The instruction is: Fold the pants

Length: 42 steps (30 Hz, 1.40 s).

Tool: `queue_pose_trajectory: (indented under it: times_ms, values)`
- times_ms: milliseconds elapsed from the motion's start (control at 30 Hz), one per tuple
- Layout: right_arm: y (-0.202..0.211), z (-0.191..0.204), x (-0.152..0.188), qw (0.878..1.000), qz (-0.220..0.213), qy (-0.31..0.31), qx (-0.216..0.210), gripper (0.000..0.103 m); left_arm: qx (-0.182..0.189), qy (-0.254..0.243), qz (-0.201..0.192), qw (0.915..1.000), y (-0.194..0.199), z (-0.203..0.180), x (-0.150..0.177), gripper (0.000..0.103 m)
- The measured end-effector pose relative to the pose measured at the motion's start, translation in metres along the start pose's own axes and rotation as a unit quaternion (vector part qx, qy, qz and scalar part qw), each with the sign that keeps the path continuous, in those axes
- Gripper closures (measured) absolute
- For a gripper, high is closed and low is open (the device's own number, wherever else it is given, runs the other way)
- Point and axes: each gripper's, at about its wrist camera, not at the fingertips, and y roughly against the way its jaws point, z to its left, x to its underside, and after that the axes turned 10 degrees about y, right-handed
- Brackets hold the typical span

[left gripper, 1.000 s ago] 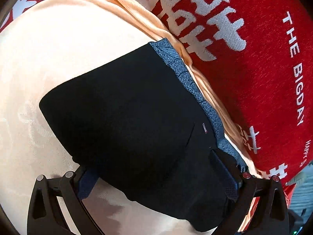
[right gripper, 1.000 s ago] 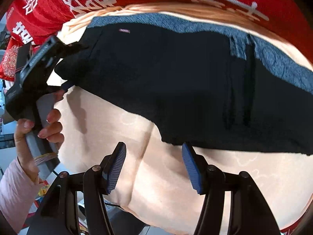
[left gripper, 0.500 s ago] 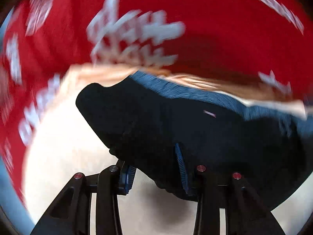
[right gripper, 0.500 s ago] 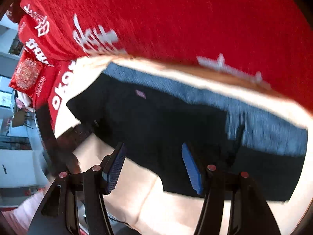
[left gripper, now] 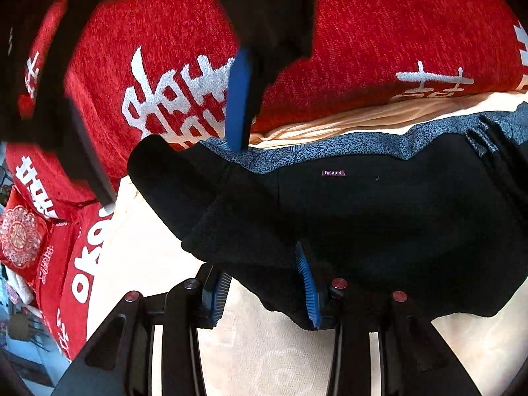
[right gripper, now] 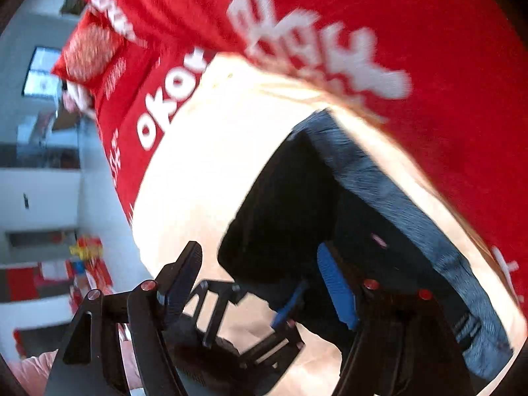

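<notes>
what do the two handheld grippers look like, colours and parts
Both are black plastic. The left gripper has two fingers lined with ribbed blue pads and red-capped screws on angular, cut-out linkage arms. The right gripper matches: black frame, blue ribbed pad, red-capped screws. A pink sleeve shows at the right view's lower left corner.

Bright, even daylight is seen in both views, with fisheye bending and dark vignetting at the rims. The right wrist view is smeared by motion blur; the cream sheet (right gripper: pixel 211 151) is overexposed toward nine o'clock.

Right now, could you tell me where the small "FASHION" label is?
In the left wrist view, the label sits right of centre on the black pants, just below their blue-grey waistband, which lies along the red blanket.
</notes>
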Motion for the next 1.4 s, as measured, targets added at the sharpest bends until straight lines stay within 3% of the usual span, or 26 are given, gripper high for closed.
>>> queue_pose_trajectory:
  times_ms: [167, 200, 233, 300, 600, 867, 1133, 1400]
  values:
    - [-0.035, -0.003, -0.012, 0.998, 0.063, 0.0, 0.013, 0.028, 0.0, 0.002, -0.007, 1.0, 0.004, -0.003, 0.001, 0.063]
    - [-0.039, -0.006, -0.011, 0.998, 0.068, -0.009, 0.009, 0.044, 0.004, 0.006, -0.002, 1.0, 0.004, -0.002, 0.0, 0.063]
    - [-0.039, -0.011, -0.008, 0.998, 0.064, -0.019, -0.004, 0.073, 0.006, 0.007, -0.002, 1.0, 0.005, -0.003, -0.001, 0.063]
    - [-0.03, -0.019, 0.0, 0.999, 0.038, -0.032, -0.01, 0.08, 0.01, 0.001, -0.014, 0.9999, 0.013, -0.006, -0.005, 0.063]
    - [0.05, -0.051, 0.064, 0.991, -0.081, -0.064, -0.088, 0.081, 0.083, 0.033, -0.039, 0.9953, 0.072, -0.024, -0.042, 0.063]
    - [0.122, -0.084, 0.143, 0.974, -0.17, -0.089, -0.117, 0.081, 0.137, 0.006, -0.055, 0.989, 0.119, -0.074, -0.063, 0.063]
    - [0.172, -0.132, 0.251, 0.951, -0.235, -0.153, -0.129, 0.081, 0.191, -0.048, -0.048, 0.9793, 0.159, -0.156, -0.071, 0.063]
    - [0.186, -0.199, 0.36, 0.919, -0.285, -0.228, -0.15, 0.081, 0.221, -0.127, -0.044, 0.9659, 0.172, -0.253, -0.059, 0.062]
